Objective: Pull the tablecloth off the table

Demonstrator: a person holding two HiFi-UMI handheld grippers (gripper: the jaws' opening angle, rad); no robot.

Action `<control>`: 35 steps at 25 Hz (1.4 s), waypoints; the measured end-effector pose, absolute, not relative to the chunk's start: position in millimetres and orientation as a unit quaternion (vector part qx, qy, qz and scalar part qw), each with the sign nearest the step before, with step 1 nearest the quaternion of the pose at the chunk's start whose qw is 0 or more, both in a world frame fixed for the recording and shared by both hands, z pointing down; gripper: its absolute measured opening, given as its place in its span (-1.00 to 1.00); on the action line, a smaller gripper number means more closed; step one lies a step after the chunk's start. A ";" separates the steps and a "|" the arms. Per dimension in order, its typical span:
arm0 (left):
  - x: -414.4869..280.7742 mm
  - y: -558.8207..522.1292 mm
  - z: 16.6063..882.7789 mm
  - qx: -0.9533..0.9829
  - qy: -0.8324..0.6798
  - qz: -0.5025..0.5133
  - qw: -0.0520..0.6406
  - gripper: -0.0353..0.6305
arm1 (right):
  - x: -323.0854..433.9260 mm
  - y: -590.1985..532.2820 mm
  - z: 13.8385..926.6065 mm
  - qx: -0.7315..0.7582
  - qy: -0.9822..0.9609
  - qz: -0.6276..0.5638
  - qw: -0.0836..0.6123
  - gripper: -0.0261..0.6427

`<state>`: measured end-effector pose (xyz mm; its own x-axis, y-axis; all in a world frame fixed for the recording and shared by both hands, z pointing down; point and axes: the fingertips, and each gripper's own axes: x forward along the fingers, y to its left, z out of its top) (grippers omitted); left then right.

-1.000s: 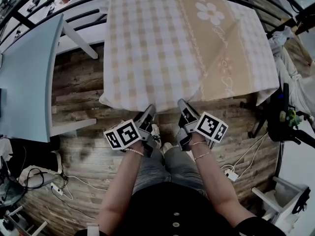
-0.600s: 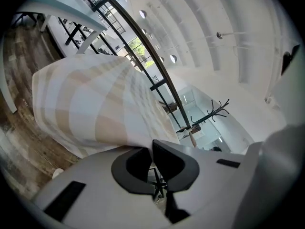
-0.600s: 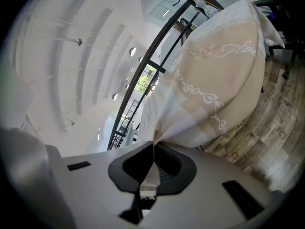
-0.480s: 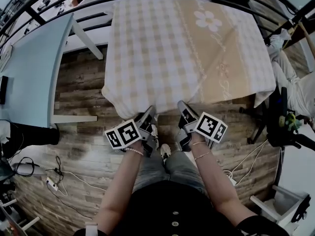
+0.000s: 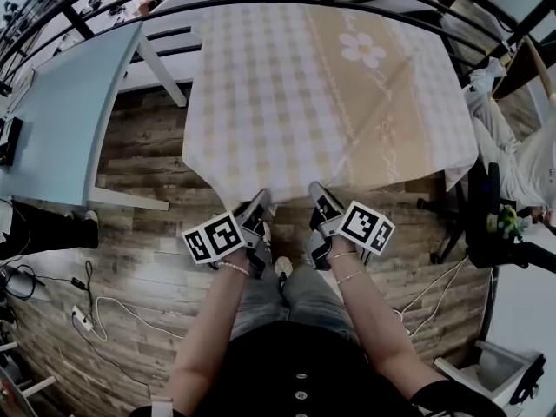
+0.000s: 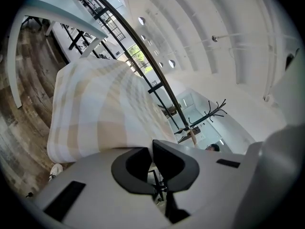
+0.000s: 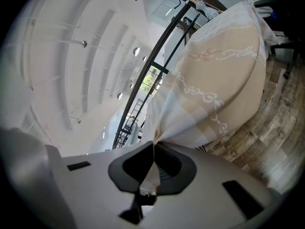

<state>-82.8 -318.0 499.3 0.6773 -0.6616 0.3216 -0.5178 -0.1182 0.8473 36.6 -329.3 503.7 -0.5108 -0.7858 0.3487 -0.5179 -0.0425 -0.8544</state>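
**A:** The cloth (image 5: 321,85) covers the whole counter, and its near hem hangs off the counter's front edge. The left gripper (image 5: 262,200) and right gripper (image 5: 315,193) both have their jaws clenched on that hem, close together mid-edge.

**B:** I'd pull both evenly, low and straight away from the counter, so it slides off without bunching or slipping out.

A person in a black top (image 5: 300,367) and blue jeans (image 5: 300,301).
The left gripper (image 5: 261,201) and the right gripper (image 5: 317,190) are black and grey, and each has a white cube (image 5: 213,239) with black square marks. Small buttons (image 5: 301,395) run down the top. Thin bracelets (image 5: 233,268) sit on both wrists.
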 end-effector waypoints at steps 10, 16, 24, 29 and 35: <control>-45.3 -317.0 473.4 0.743 -0.407 -0.050 0.529 -0.84 | 73.3 -327.2 481.8 -0.465 0.675 -0.555 0.141 -0.83; -49.2 -302.3 472.8 0.749 -0.400 -0.053 0.525 -0.84 | 69.8 -312.6 481.7 -0.467 0.679 -0.548 0.146 -0.83; -47.5 -285.0 465.4 0.755 -0.383 -0.054 0.529 -0.84 | 71.4 -293.6 475.0 -0.484 0.669 -0.543 0.153 -0.83; -57.4 -270.7 458.8 0.762 -0.368 -0.053 0.530 -0.84 | 61.7 -279.0 470.1 -0.494 0.667 -0.535 0.157 -0.83; -69.5 -249.6 451.0 0.773 -0.354 -0.049 0.524 -0.84 | 50.1 -254.3 465.6 -0.503 0.661 -0.531 0.168 -0.83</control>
